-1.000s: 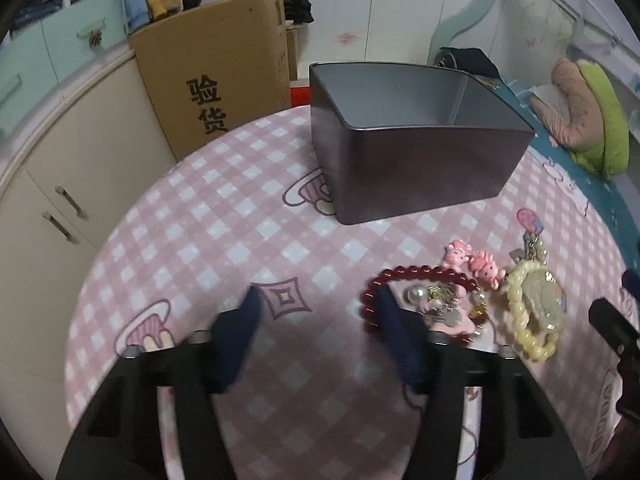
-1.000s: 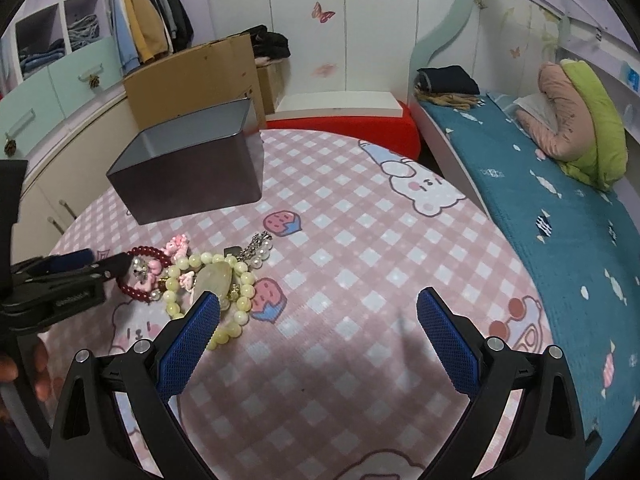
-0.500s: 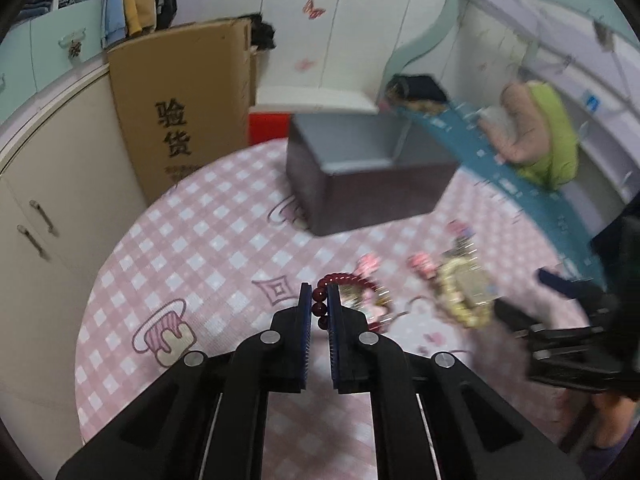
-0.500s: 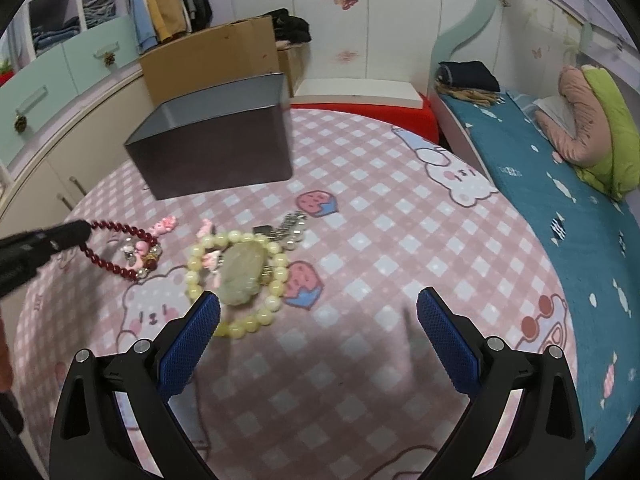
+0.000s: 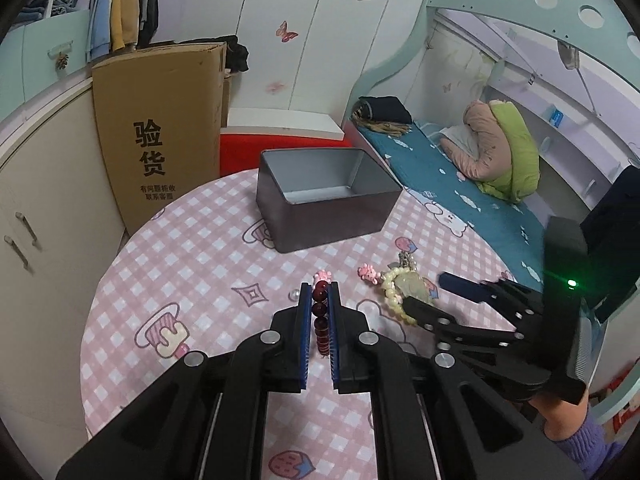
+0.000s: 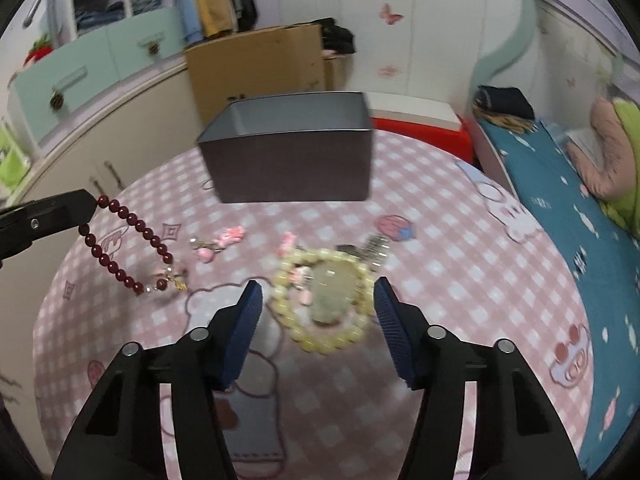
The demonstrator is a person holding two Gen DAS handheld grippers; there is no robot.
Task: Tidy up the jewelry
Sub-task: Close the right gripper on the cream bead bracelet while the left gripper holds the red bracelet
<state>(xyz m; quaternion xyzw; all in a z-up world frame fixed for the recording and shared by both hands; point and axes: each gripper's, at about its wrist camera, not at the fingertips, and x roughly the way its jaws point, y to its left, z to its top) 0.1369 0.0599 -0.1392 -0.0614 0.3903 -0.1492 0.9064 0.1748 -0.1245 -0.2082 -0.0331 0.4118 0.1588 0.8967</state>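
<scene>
my left gripper [image 5: 320, 300] pinches the red bracelet [image 6: 128, 248], which dangles over the table [image 6: 460, 240], well short of the tin [image 6: 288, 160]. its charm end could snag. my right gripper [image 6: 318, 308] gapes around the yellow bracelet [image 6: 324, 300], which could slip aside.

Child's bedroom: bunk bed [image 5: 480, 184], wardrobe [image 5: 120, 12].

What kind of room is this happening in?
Most likely a child's bedroom: a bed with teal cartoon bedding, butterfly stickers on the wall, and clothes hanging in an open wardrobe.
</scene>
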